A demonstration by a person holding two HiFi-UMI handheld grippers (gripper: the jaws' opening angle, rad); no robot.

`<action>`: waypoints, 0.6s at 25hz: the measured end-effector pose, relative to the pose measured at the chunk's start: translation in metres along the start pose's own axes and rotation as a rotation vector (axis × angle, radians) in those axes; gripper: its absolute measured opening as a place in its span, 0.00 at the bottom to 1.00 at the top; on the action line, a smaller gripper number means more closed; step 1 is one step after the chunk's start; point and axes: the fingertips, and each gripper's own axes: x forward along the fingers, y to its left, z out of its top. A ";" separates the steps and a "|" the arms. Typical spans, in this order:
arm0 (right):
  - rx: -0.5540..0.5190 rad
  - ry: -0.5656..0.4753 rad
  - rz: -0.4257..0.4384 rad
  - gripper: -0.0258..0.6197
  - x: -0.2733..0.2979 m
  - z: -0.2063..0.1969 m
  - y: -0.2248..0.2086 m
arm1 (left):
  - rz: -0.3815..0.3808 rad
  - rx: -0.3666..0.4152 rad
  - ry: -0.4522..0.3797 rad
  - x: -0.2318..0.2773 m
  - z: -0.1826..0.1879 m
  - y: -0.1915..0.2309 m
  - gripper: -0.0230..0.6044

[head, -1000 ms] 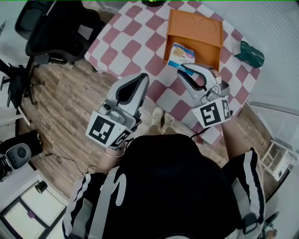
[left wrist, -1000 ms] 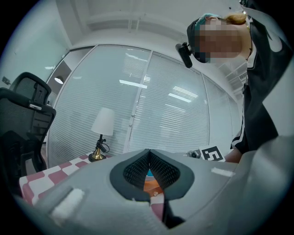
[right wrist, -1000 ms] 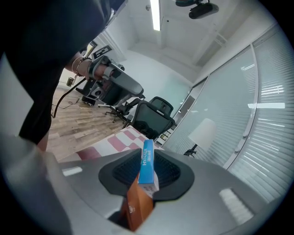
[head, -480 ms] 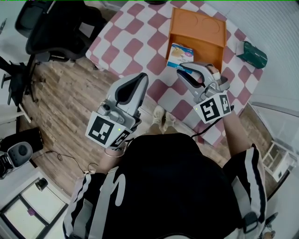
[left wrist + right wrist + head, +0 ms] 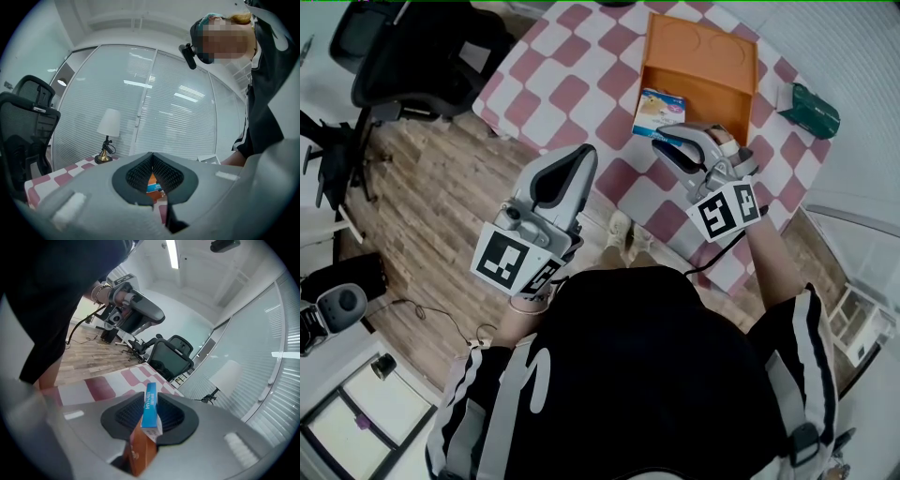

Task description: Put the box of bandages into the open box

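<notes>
Left gripper (image 5: 583,159) idle at lower left of the head view, over the near edge of the checked table (image 5: 572,94); in its own view the ribbed black pads met at the tips with nothing between them. Step in hand, as I judged it: carry and insertion. The box of bandages (image 5: 660,110), a thin flat carton with a glossy print and a blue edge, sat at upper centre, pinched across its narrow thickness by the right gripper (image 5: 664,142), whose jaws were part closed on it. The carton stood on edge at the near left corner of the open box (image 5: 701,58). That one was orange, rigid-looking, smooth, straight-walled and empty inside. Whether the carton had cleared the near wall I could not tell. Next move, I reckoned: carry it further over the wall, lower it inside, then spread the jaws. Cardboard is light and may tip once released. Dark green object (image 5: 811,105) at far right, untouched.
</notes>
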 end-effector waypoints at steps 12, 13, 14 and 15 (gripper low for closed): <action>-0.006 -0.006 0.032 0.16 0.009 -0.007 0.003 | 0.011 0.006 0.008 -0.001 -0.001 0.003 0.04; -0.006 -0.005 0.032 0.16 0.009 -0.008 0.003 | 0.013 0.005 0.009 -0.001 -0.001 0.003 0.04; -0.008 -0.002 0.033 0.16 0.010 -0.009 0.003 | 0.014 0.004 0.010 -0.001 -0.002 0.003 0.04; -0.011 0.000 0.034 0.16 0.011 -0.010 0.003 | 0.016 0.004 0.010 -0.002 -0.002 0.004 0.04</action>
